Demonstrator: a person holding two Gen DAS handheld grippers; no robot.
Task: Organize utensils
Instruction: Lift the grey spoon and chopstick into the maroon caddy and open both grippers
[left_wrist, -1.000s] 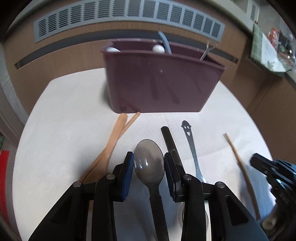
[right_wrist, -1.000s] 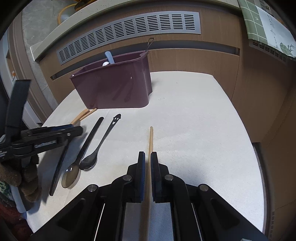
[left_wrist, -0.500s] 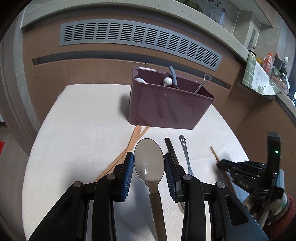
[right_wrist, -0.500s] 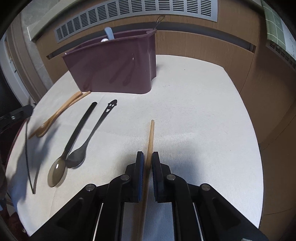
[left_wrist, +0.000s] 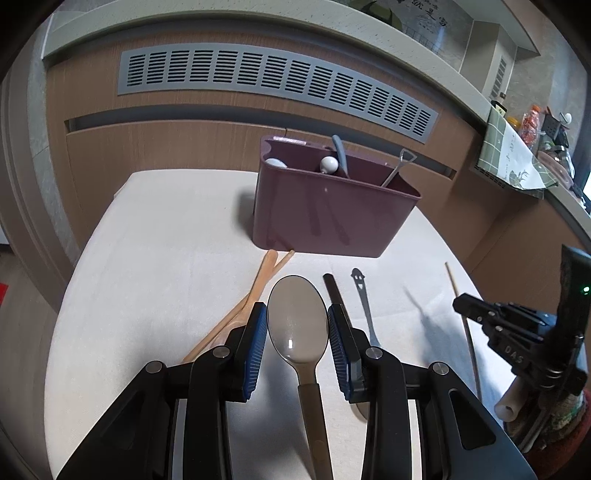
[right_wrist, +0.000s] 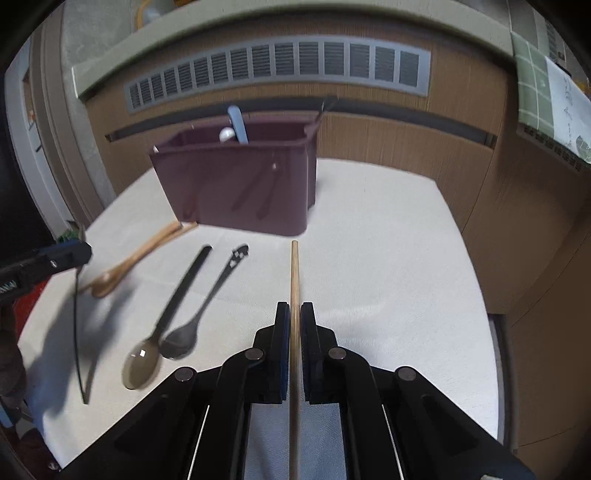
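My left gripper (left_wrist: 297, 323) is shut on a grey spoon (left_wrist: 297, 325), bowl forward, lifted above the table. My right gripper (right_wrist: 294, 321) is shut on a wooden chopstick (right_wrist: 294, 273) and holds it off the table, pointing at the maroon utensil caddy (right_wrist: 240, 184). The caddy (left_wrist: 332, 210) stands at the back of the table with several utensils in it. On the table lie a wooden spoon and chopstick (right_wrist: 129, 262), a dark-handled spoon (right_wrist: 162, 325) and a black spoon (right_wrist: 207, 306).
The white table (right_wrist: 388, 258) is rounded, with its edge near on the right. A wood-panelled wall with a grey vent (left_wrist: 273, 81) runs behind the caddy. The right gripper shows in the left wrist view (left_wrist: 517, 328).
Both grippers have lifted their utensils off the table. The left rose and pulled back with the spoon; the right raised the chopstick and moved closer to the caddy.
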